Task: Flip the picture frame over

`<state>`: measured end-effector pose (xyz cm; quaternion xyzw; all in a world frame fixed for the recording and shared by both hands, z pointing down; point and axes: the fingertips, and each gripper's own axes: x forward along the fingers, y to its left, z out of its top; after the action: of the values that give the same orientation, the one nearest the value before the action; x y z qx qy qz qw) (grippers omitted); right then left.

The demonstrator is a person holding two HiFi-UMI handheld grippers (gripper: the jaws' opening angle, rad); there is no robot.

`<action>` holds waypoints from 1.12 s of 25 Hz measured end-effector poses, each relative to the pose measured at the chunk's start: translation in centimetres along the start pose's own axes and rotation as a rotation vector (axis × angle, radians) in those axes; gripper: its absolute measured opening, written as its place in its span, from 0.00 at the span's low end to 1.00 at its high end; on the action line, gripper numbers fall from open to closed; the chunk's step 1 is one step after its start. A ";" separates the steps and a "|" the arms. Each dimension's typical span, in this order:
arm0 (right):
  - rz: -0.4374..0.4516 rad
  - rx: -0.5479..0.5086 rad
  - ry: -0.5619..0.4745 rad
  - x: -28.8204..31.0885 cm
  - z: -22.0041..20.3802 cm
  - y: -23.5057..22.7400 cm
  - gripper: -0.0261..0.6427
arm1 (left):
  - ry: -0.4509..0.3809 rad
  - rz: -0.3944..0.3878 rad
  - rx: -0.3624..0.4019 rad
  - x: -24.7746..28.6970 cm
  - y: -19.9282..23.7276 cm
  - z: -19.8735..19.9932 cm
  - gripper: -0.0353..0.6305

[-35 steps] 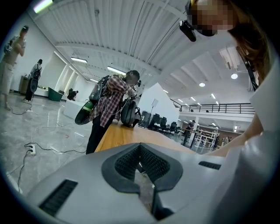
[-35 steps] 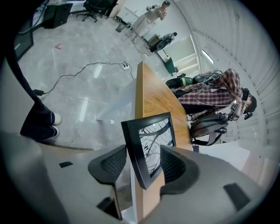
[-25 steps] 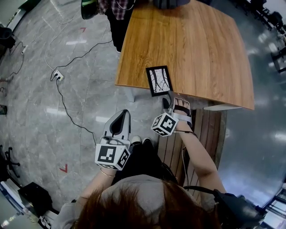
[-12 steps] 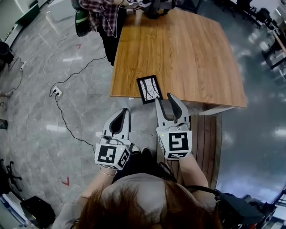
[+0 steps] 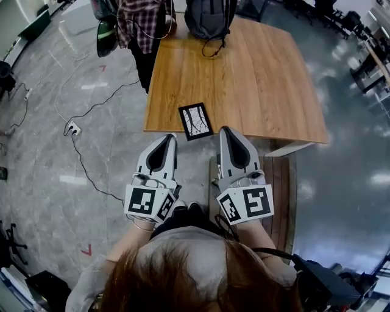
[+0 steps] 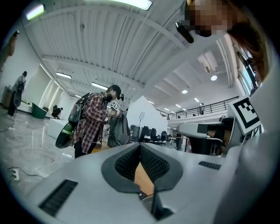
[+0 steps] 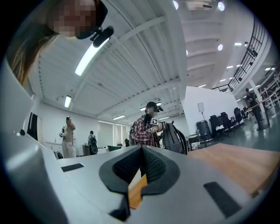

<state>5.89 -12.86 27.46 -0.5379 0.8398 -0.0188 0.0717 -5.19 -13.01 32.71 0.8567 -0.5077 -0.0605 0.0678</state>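
Observation:
The picture frame (image 5: 195, 121) is small and black-rimmed, with a white branching drawing facing up. It lies flat near the front edge of the wooden table (image 5: 250, 73). In the head view both grippers hover short of that edge, level and pointing at the table. My left gripper (image 5: 169, 139) is to the frame's lower left, jaws together and empty. My right gripper (image 5: 225, 130) is to the frame's lower right; its jaws have just been closing with nothing between them. The left gripper view shows that gripper's pads (image 6: 133, 159) meeting; the right gripper view shows the same for its pads (image 7: 131, 164).
A dark backpack (image 5: 209, 18) sits on the table's far edge, and a person in a plaid shirt (image 5: 139, 21) stands at the far left corner. A cable and power strip (image 5: 72, 128) lie on the floor at left. A slatted wooden bench (image 5: 283, 177) is under my right arm.
The right gripper has risen, rolled upright and gone from open to shut, empty. The left gripper has lifted a little. Both now sit closer to the frame.

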 end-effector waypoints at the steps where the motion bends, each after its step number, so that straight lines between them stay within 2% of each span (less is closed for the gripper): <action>1: 0.001 -0.001 0.000 0.0 0.0 0.0 0.06 | -0.003 -0.004 0.003 0.1 -0.1 0.2 0.06; 8: -0.029 0.022 -0.007 -0.2 0.2 -0.7 0.06 | -0.030 -0.016 0.007 0.2 -1.0 1.2 0.06; 12: -0.006 0.024 0.002 0.0 0.1 0.0 0.06 | -0.029 -0.010 0.011 -0.3 -0.8 1.3 0.06; 19: 0.032 0.148 0.026 0.0 -0.8 -0.1 0.06 | -0.044 0.000 0.003 -0.3 -0.9 1.8 0.06; 28: 0.029 0.115 0.034 -0.3 -0.9 0.1 0.06 | -0.048 -0.002 -0.004 -0.3 -1.5 1.5 0.06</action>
<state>5.77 -12.55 28.38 -0.5201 0.8461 -0.0753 0.0887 -4.29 -12.09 30.98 0.8554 -0.5082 -0.0820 0.0575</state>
